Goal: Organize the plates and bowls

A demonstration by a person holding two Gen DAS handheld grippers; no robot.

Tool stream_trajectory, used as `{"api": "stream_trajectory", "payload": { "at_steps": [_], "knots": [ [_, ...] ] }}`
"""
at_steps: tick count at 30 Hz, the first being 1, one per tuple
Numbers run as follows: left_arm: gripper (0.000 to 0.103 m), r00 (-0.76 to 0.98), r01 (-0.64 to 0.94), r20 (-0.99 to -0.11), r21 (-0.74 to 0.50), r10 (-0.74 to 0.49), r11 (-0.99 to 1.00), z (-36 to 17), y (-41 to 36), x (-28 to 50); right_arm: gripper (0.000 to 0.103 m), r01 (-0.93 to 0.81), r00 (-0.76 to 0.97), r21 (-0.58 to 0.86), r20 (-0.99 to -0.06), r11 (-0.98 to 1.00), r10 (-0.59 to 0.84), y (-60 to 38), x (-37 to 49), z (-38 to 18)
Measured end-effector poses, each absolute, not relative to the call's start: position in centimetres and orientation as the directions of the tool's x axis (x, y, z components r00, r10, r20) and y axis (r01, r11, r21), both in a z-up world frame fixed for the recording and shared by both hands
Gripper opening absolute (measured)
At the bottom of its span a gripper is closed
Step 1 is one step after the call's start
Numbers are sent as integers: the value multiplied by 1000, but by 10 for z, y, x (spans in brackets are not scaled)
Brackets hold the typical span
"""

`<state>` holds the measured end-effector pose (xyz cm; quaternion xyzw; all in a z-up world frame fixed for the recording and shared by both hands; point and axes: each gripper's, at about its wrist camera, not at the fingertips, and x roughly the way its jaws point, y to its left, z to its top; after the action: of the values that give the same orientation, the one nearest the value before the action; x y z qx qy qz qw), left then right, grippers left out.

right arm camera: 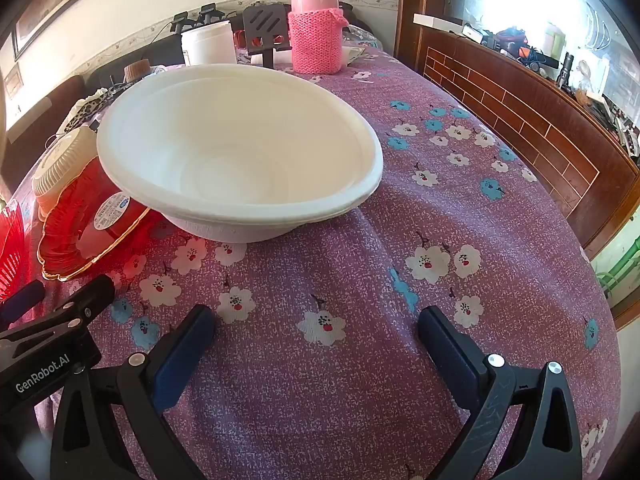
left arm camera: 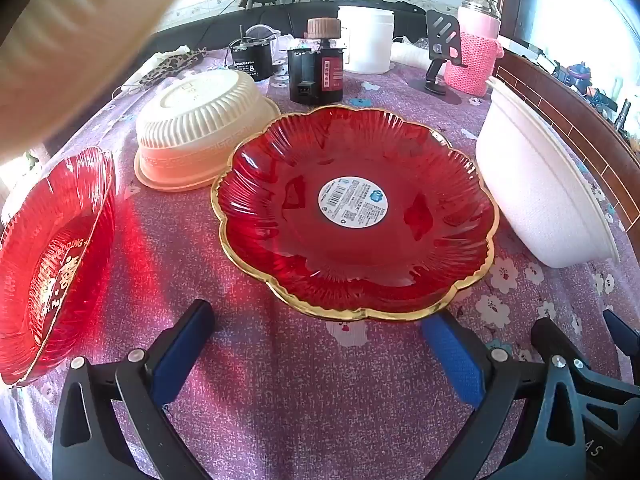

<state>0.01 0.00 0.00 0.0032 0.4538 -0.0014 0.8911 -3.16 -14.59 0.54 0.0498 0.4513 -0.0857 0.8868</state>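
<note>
Both hand-held grippers, left and right, gape empty before the scalloped, gold-rimmed red glass plate.

My left wrist camera looks low across the table, close over the gold-rimmed red plate. My right one sits just beside it, facing the white bowl near. Both views share that plate, that bowl and the pink flask.

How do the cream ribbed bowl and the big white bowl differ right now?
The cream ribbed plastic bowl sits upside down, base up; the plain white bowl stands upright, mouth open. The cream bowl's wall is fluted with a patterned band near the rim; the white bowl's is smooth. The white bowl looks wider. Both rest on the floral purple tablecloth, untouched by either hand-held gripper.
</note>
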Motion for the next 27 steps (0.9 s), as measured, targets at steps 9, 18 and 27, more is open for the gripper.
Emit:
{"api": "stream_trajectory", "payload": {
  "at_steps": [9, 18, 27],
  "knots": [
    [103, 589, 6, -808, 7, 2, 1000, 0, -1, 0, 102, 197, 580, 11, -808, 980, -108, -146, -32, 5],
    [103, 590, 6, -807, 13, 7, 1000, 0, -2, 0, 102, 197, 581, 11, -807, 980, -108, -146, -32, 5],
    [103, 590, 6, -807, 10, 5, 1000, 0, -3, 0, 102, 197, 581, 11, -807, 980, -107, -146, -32, 5]
  ]
}}
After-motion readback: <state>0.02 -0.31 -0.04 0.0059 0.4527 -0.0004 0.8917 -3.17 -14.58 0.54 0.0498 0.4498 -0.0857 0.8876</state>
